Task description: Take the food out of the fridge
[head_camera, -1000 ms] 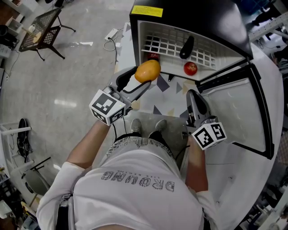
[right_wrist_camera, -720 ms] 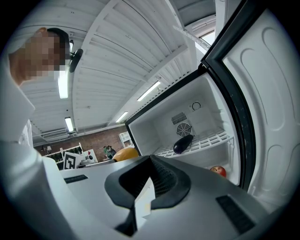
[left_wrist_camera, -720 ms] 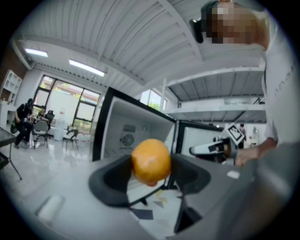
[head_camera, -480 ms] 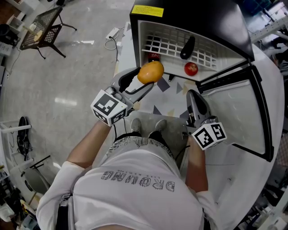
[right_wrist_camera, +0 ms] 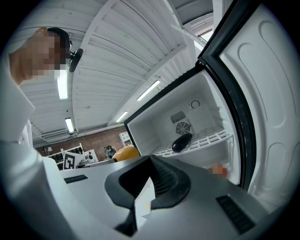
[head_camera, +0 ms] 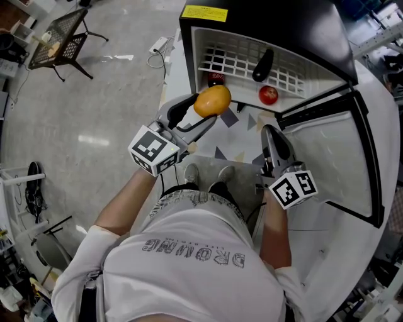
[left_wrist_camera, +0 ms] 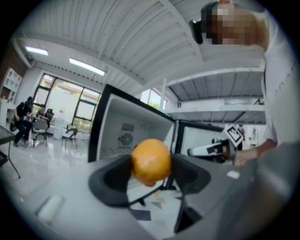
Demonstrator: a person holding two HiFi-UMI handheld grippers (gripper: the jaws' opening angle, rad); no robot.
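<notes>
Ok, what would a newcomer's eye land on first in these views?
The orange clamped in the left gripper, held in front of the open fridge. Inside, a dark eggplant lies on the wire shelf, with a red apple below it. The right gripper hangs shut and empty.

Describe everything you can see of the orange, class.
The orange is a round, smooth-looking, yellow-orange fruit. It is whole, with a darker spot on its underside in the left gripper view. It is clamped between the two dark jaws of the left gripper and touches nothing else. It is held in the air just outside the open fridge.
</notes>
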